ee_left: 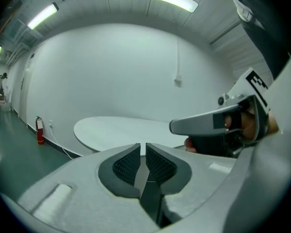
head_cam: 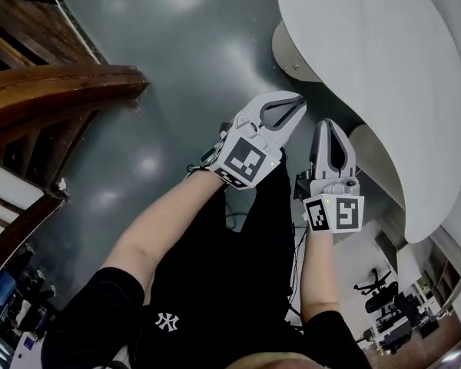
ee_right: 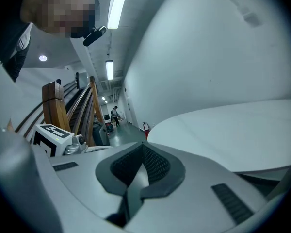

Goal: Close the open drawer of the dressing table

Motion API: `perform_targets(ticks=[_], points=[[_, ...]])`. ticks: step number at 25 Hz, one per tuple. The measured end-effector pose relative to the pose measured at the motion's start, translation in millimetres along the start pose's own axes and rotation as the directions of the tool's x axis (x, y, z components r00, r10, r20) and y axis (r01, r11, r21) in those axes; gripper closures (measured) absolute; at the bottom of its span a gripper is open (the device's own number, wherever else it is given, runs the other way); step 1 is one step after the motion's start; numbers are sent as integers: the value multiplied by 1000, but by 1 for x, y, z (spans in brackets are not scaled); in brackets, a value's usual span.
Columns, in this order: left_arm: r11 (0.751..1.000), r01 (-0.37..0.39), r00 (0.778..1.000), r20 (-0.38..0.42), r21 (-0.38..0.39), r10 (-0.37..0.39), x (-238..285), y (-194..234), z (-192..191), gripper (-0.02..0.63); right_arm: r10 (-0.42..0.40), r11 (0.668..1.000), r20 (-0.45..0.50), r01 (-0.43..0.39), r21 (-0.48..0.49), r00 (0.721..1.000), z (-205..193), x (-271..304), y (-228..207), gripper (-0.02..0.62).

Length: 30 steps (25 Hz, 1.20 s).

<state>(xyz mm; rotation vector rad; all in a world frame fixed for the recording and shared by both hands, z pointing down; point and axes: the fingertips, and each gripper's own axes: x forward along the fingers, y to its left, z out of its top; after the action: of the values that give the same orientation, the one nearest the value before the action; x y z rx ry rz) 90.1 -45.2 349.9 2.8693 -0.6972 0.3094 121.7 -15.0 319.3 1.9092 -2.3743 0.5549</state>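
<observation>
My left claw (ee_left: 142, 149) is drawn narrow, its two ribbed pads (ee_left: 126, 164) almost meeting with only a thin slit between them and nothing in it. My right claw (ee_right: 141, 152) is drawn in too, its pads meeting at the tip with nothing held. From the head view both claws hang side by side in front of my black clothes (head_cam: 215, 283). They are near each other but apart, and both point away from me over the floor (head_cam: 177, 68).

The marker cube (head_cam: 246, 160) on the left one sits tilted. The one on the right, the right marker cube (head_cam: 336, 214), faces up at me.

Just beyond the tips, to my right, curves the edge of a white rounded tabletop (head_cam: 369, 68). Neither claw touches it. The left gripper view shows it in front of a plain white wall (ee_left: 111, 72), with a red fire extinguisher (ee_left: 40, 130) standing at the wall's foot.

A wooden stair railing (head_cam: 38, 91) lies on my left, well apart from the claws.

I cannot find the dressing table's drawer in any view, so I cannot tell where it is.
</observation>
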Motion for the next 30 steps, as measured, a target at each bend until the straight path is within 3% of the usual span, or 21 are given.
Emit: perform_targets(ticks=[17,30], points=[[1000,1,997,79,22,-2,-80,-50,152,592,18,1000,104,-16,-19,994,121,-55,53,580],[1000,7,993,117,29,-11,-104,-73,215,597,35,998,140,-28,-48,990,183,-87,70,580]])
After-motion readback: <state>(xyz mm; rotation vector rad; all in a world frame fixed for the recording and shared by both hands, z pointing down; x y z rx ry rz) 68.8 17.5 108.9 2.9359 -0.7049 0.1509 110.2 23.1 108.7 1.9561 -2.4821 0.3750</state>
